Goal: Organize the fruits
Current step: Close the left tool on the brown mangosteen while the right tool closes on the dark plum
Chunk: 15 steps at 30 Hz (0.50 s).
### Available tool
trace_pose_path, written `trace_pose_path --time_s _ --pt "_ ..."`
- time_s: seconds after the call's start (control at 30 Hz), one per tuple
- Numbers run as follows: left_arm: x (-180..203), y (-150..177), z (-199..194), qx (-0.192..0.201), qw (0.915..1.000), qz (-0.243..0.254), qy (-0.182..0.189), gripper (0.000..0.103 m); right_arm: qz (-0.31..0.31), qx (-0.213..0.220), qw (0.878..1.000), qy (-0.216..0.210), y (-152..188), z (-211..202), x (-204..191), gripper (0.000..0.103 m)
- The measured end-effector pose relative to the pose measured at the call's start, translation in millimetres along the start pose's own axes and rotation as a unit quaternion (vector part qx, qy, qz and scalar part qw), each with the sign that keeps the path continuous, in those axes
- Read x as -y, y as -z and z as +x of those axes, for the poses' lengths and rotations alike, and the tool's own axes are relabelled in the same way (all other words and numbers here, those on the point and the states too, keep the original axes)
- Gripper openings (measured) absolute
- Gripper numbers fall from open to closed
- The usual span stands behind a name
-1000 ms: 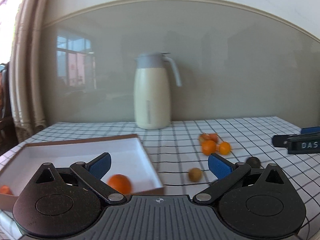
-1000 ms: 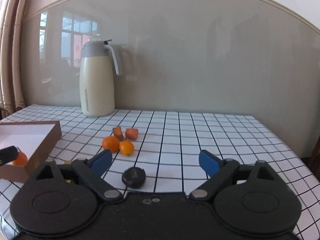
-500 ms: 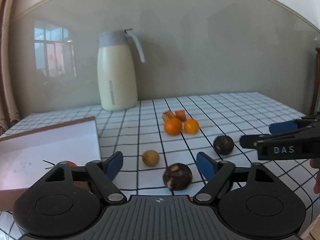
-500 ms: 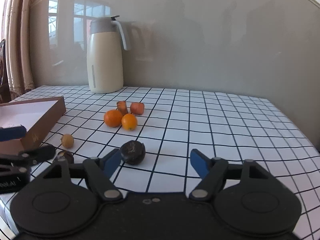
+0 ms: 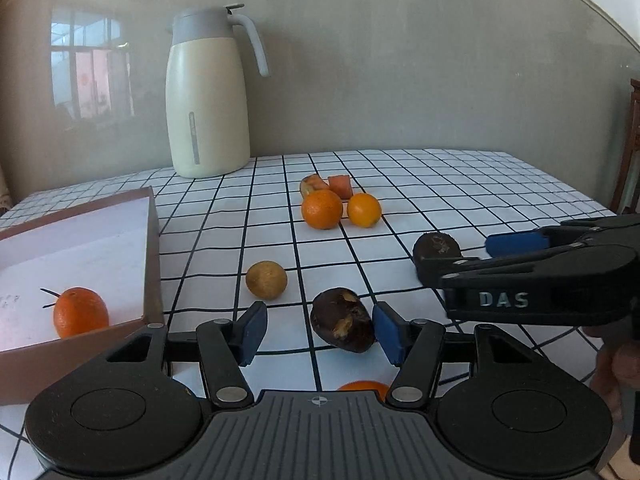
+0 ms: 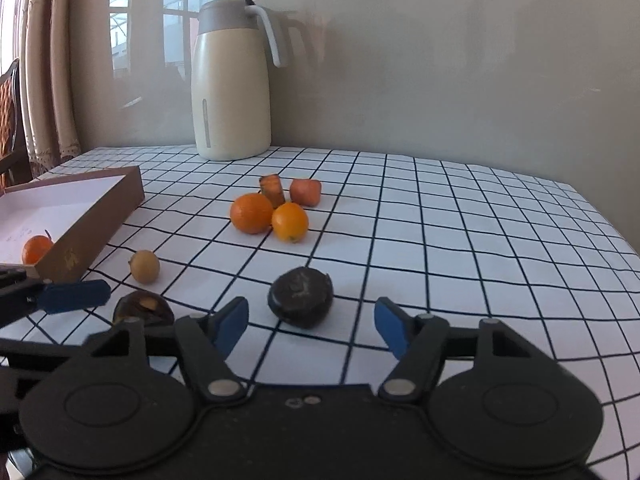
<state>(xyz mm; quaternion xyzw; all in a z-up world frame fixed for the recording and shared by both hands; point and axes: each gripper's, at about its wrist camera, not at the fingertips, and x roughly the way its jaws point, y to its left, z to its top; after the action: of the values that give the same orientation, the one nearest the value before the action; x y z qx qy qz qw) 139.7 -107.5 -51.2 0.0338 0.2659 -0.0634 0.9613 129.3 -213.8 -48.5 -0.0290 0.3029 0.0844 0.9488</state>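
— Left gripper [image 5: 318, 334] stood wide apart low over the desk [image 5: 460, 184], with a dark brown fruit [image 5: 343, 319] lying between its blue pads, close against the right pad [image 5: 387, 333] and clear of the left one. Whether that pad touched it I could not tell.

— And the right gripper [image 6: 308, 326]?

— Wide as well, holding nothing. A second dark fruit [image 6: 301, 297], round and flattish, sat on the checked cloth just ahead of its fingertips, a little toward its left finger, not between the pads. From the left wrist view the right gripper [image 5: 456, 256] reached in from the right side, its tips beside that same dark fruit [image 5: 437, 246].

— Where did the rest of the fruit lie?

— A small tan round fruit [image 5: 266, 280] sat just ahead of the left gripper's left finger. Farther ahead, two oranges [image 5: 322, 209] touched each other, and two cut orange-red pieces [image 5: 340, 186] lay right behind them. One orange [image 5: 81, 312] rested inside the brown box [image 5: 152, 264] with a white lining, off to the left of the left gripper. Another bit of orange [image 5: 364, 385] peeked out under the left gripper's body, mostly hidden.

— Anything else on the desk?

— A cream thermos jug [image 5: 208, 96] with a grey lid stood upright at the far edge, by the wall.
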Motion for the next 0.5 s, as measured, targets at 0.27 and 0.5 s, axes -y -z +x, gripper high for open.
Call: trace_pose_path --time_s 0.27,0.5 --pt "1 -1 11 -0.017 0.9997 -0.012 0.014 0.044 0.0 -0.025 1.0 -0.001 -3 15 -1 0.035" --pt "1 -1 11 -0.019 0.9996 -0.01 0.016 0.038 0.003 -0.024 1.0 -0.001 -4 17 0 0.029"
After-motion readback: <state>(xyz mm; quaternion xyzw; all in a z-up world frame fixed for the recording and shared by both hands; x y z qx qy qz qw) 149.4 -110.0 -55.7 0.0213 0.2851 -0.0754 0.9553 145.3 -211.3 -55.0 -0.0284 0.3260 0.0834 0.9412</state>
